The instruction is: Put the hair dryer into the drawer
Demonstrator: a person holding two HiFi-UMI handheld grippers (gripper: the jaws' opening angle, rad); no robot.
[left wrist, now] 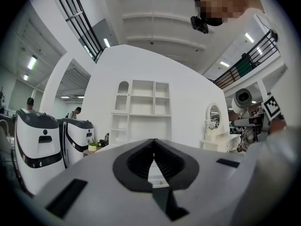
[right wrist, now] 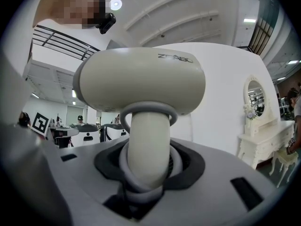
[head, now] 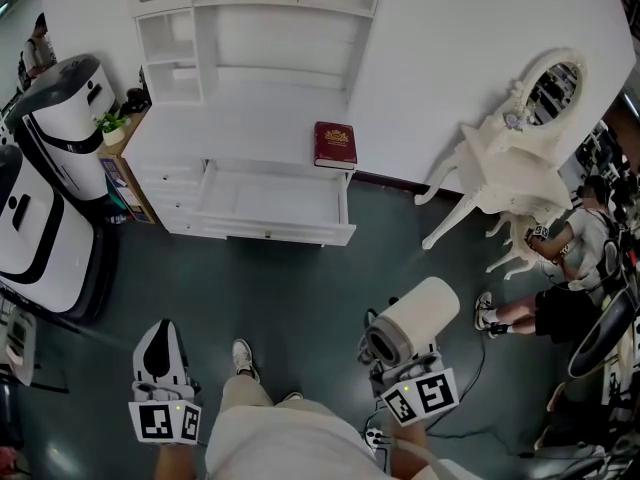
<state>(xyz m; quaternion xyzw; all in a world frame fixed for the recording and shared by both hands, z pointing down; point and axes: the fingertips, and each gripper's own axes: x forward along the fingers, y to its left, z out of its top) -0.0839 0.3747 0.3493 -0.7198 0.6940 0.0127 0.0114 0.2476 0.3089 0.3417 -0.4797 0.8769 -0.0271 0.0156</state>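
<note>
A cream hair dryer stands up out of my right gripper, whose jaws are shut on its handle; its barrel lies crosswise above the jaws. My left gripper is shut with nothing in it, its black pads meeting at the tips. Ahead, a white cabinet has its top drawer pulled out; the drawer looks empty. In the left gripper view the drawer shows through the gap behind the pads. Both grippers hang over the dark floor, well short of the drawer.
A dark red book lies on the cabinet top beside the open drawer. White robot bodies stand at the left with a small potted plant. A white dressing table with oval mirror is at the right, a seated person beyond it.
</note>
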